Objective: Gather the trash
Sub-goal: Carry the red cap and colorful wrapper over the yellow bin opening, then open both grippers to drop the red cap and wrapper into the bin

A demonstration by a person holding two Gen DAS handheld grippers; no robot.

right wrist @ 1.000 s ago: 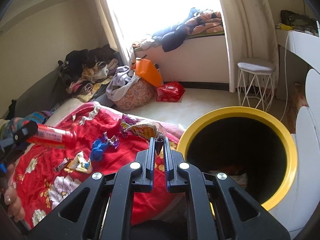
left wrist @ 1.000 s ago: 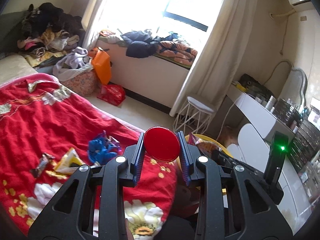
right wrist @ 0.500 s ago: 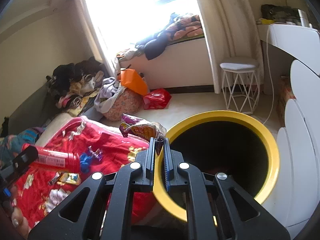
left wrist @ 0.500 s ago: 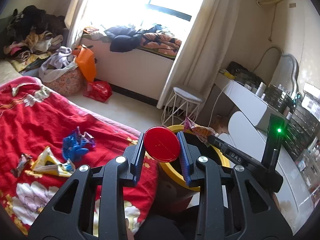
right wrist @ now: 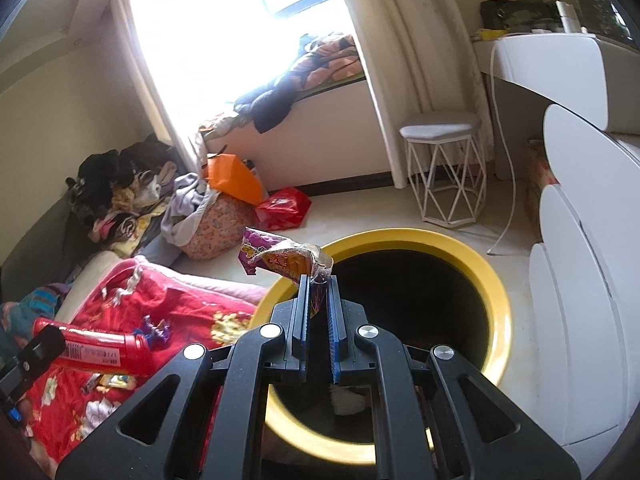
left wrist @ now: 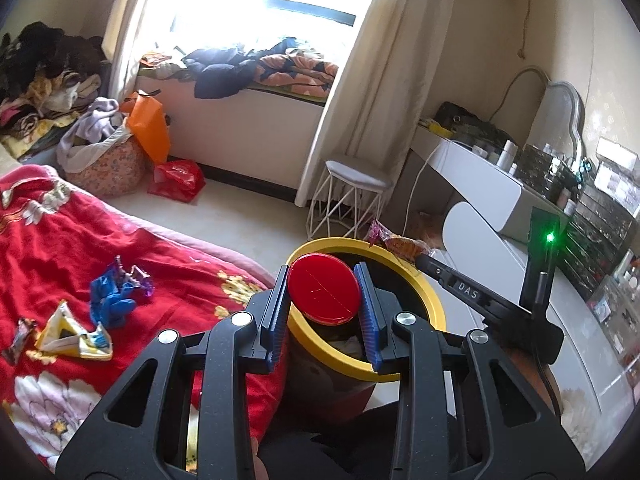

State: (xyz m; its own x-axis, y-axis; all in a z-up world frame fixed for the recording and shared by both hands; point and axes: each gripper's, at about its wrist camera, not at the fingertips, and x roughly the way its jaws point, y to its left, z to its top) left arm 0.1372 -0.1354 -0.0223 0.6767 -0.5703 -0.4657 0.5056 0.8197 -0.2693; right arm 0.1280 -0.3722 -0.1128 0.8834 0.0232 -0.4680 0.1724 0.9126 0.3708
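Both claws have advanced toward the bin since the earlier frames, so its yellow rim now lies directly beneath their fingertips. Left claw (left wrist: 325, 297): clamped on a red canister (left wrist: 323, 294), whose round end cap faces the camera between the blue pads; the right wrist view shows the same canister's labelled red body (right wrist: 102, 351) at 9 o'clock, held over the bed. Right claw (right wrist: 319, 313): nearly together, pinching the lower edge of a crumpled purple-and-orange snack wrapper (right wrist: 280, 260), which stands above the fingertips over the 10 o'clock part of the rim. Bin (right wrist: 502, 300): dark cylinder with a yellow rim, standing on the floor beside the bed; its interior is mostly in shadow, with pale crumpled waste (right wrist: 347, 402) visible at the bottom, near 6 o'clock. Bed, covered by a red floral blanket (left wrist: 60, 248): at 9 o'clock in the left wrist view it carries a blue-and-purple wrapper (left wrist: 116, 296), a yellow-and-white folded wrapper (left wrist: 72, 330) just below it, and a small dark wrapper (left wrist: 20, 334) at the left edge. Background: a white wire-frame stool (left wrist: 352, 204) at 12 o'clock beyond the bin and a fabric basket (left wrist: 106, 164) filled with clothes at 10 o'clock.
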